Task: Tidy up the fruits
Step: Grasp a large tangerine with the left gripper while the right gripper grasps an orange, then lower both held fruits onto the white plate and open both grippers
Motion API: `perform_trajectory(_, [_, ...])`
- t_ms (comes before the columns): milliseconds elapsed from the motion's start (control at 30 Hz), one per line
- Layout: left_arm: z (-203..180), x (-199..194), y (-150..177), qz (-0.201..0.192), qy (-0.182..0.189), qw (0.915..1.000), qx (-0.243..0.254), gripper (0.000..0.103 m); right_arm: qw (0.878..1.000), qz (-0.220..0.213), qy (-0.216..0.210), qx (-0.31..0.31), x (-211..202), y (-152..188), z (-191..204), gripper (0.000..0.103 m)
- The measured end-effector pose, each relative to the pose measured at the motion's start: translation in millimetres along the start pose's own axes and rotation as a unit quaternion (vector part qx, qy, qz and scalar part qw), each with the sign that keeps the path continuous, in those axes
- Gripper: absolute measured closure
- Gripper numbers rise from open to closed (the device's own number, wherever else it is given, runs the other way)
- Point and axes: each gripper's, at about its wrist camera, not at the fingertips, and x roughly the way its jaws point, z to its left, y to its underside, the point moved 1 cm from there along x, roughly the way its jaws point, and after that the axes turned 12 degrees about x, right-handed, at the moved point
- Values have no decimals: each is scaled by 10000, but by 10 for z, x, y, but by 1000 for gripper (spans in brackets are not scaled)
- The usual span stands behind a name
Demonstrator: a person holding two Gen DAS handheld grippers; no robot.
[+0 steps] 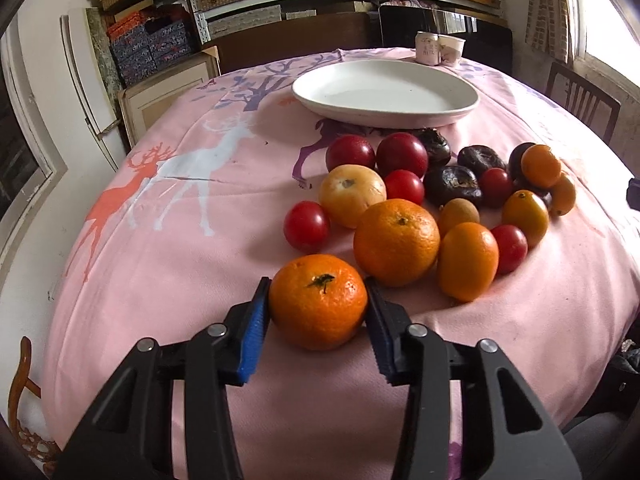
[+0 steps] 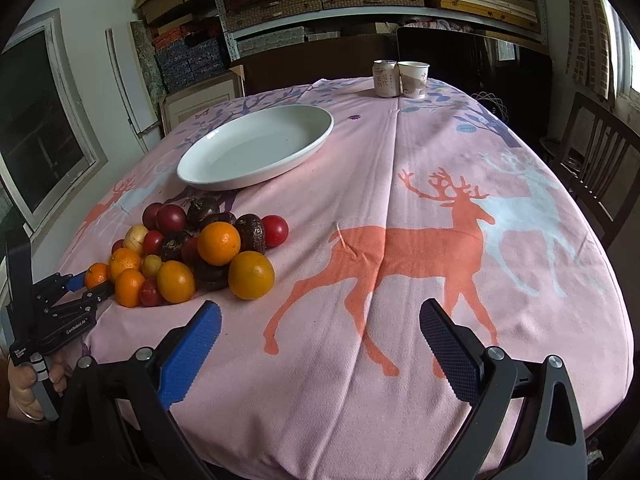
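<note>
Up close, the left gripper (image 1: pixel 318 308) pinches a mandarin (image 1: pixel 318 302) between its fingers on the pink-clothed table (image 1: pixel 200 240), beside the fruit pile (image 1: pixel 420 200). Beyond sits a white plate (image 1: pixel 384 94). The right gripper (image 2: pixel 320 344) hovers, fingers spread.

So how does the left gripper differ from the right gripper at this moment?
1. The left gripper has its pads against a mandarin; the right gripper has nothing between its pads.
2. The left gripper's jaws stand narrow, the right gripper's wide apart.
3. The left gripper is at the fruit pile; the right gripper hangs over bare tablecloth.

Both point down at the table, and each has one blue pad.
</note>
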Motion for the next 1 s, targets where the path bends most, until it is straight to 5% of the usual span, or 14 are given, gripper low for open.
perform_trajectory(267, [-30,-232,-8,-245,223,9994,-111,59,9951,36,-129,-980,273,116,423,9])
perform_trajectory(367, [-45,-300,-28,-311,247,9992,-95,59,9949,257,-166,-963,446,33,466,24])
perform_trajectory(433, [-44,-328,-25,-322,288,9990,-116,59,9950,494,-266,-824,575,-27,462,45])
perform_trajectory(600, [-24,-321,21,-298,294,9990,-164,59,9927,715,-439,-863,705,-49,520,66])
perform_trajectory(867, [36,-327,-9,-376,467,9978,-297,59,9941,510,-695,-654,513,-19,428,66])
perform_trajectory(1000, [62,-304,-220,-488,599,9965,-326,59,9945,318,-890,-448,363,-265,324,66])
